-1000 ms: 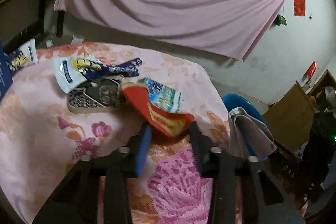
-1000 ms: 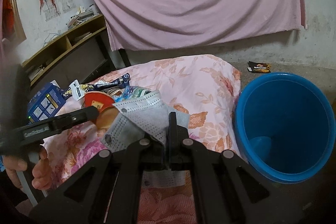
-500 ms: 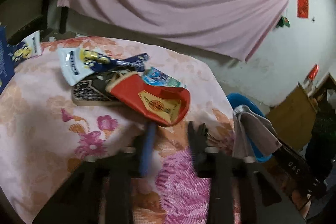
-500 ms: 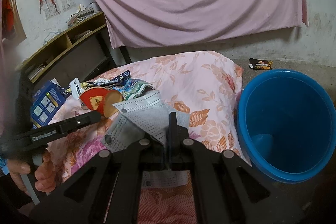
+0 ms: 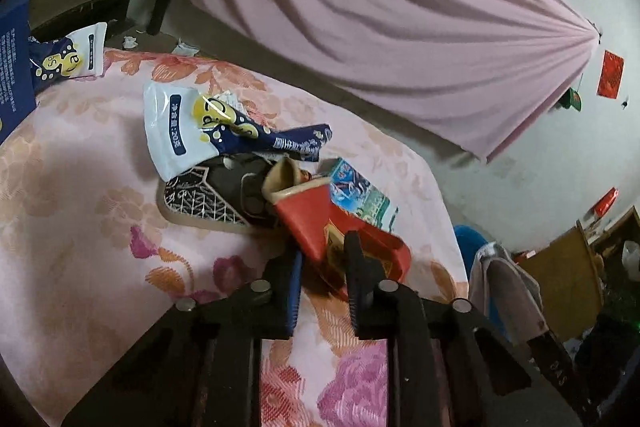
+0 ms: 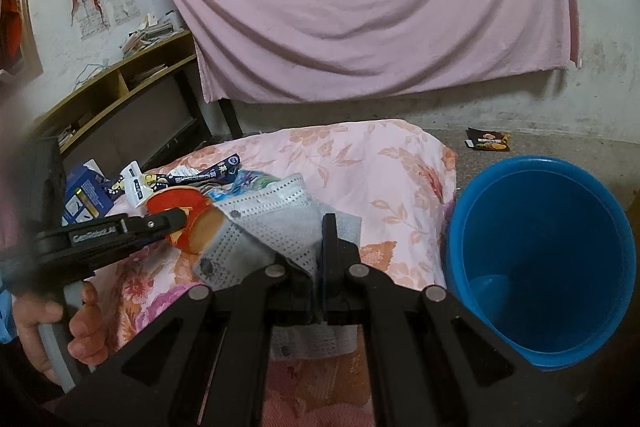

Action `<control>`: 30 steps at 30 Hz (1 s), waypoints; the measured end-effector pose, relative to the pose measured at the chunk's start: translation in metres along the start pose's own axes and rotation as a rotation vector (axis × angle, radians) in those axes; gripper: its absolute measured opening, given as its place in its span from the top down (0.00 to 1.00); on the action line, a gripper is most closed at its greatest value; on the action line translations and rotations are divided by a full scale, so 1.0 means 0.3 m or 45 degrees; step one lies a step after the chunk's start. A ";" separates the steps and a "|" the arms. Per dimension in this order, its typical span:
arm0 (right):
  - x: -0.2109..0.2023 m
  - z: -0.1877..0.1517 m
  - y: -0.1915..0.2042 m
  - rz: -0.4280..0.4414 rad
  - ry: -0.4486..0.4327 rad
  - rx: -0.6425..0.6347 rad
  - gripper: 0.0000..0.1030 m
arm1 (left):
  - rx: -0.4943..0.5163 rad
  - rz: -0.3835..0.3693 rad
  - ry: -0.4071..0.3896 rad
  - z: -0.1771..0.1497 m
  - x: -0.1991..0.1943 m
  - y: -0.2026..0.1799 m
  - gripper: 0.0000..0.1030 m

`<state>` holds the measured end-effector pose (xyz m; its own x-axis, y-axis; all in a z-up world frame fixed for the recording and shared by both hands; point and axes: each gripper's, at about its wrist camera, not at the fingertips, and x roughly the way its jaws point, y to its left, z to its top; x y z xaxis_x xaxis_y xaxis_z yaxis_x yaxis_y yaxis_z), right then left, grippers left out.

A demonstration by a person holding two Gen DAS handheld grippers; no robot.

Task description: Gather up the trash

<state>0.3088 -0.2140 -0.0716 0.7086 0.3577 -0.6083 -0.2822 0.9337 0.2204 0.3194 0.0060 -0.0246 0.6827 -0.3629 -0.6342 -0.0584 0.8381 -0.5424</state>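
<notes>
A pink curtain (image 6: 360,7) is hanging on the wall behind a table covered with a flowered pink cloth (image 5: 80,207), and a blue bucket (image 6: 540,259) is standing on the floor just beside the right edge of this table.

The left gripper (image 5: 322,259) is reaching into the pile of trash near the right edge; its jaws are standing around the red paper cup (image 5: 320,223), which is lying on its side, but I cannot tell if they are already pressing it. The cup is probably very light and thin, so it will crush easily; the rim is stiffer and seems the better place to hold. The right gripper (image 6: 320,251) is pinching a grey face mask (image 6: 272,227), jaws closed on it. The mask is soft and limp, and it is hanging down on both sides of the fingers.

Under the cup a phone case (image 5: 208,203) is lying, half covered by a white and blue snack wrapper (image 5: 188,131) and a colourful packet (image 5: 360,195). The far side of the cup is hidden by the gripper. A dark wrapper (image 6: 488,139) is lying on the floor, too small to read. The left edge of the right wrist view is blurred.
</notes>
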 end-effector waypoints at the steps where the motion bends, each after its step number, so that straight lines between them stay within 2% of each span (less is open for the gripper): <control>1: -0.001 0.000 -0.002 0.002 -0.002 0.002 0.69 | 0.009 -0.009 -0.009 0.002 -0.007 -0.004 0.91; 7: -0.037 0.000 -0.016 0.007 -0.061 0.030 0.70 | 0.151 0.006 -0.084 -0.015 -0.037 -0.081 0.95; 9: -0.070 0.002 -0.022 0.005 -0.121 0.044 0.70 | 0.211 -0.005 -0.085 -0.025 -0.052 -0.121 0.95; 15: -0.216 0.021 -0.090 -0.066 -0.358 0.129 0.69 | 0.474 -0.032 -0.213 -0.057 -0.078 -0.316 0.95; 20: -0.357 0.011 -0.204 -0.229 -0.573 0.237 0.67 | 0.685 -0.118 -0.318 -0.117 -0.070 -0.522 0.95; 23: -0.413 0.002 -0.264 -0.322 -0.648 0.275 0.67 | 0.772 -0.183 -0.353 -0.148 -0.050 -0.628 0.95; 27: -0.456 -0.013 -0.345 -0.428 -0.678 0.318 0.67 | 0.863 -0.259 -0.351 -0.200 0.008 -0.748 0.95; 30: -0.458 -0.022 -0.397 -0.475 -0.648 0.353 0.66 | 0.902 -0.294 -0.312 -0.219 0.084 -0.805 0.94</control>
<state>0.2407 -0.3744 -0.0194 0.9608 -0.0893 -0.2626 0.1678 0.9410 0.2939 0.3029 -0.2323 0.0542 0.7670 -0.5284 -0.3639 0.5270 0.8424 -0.1124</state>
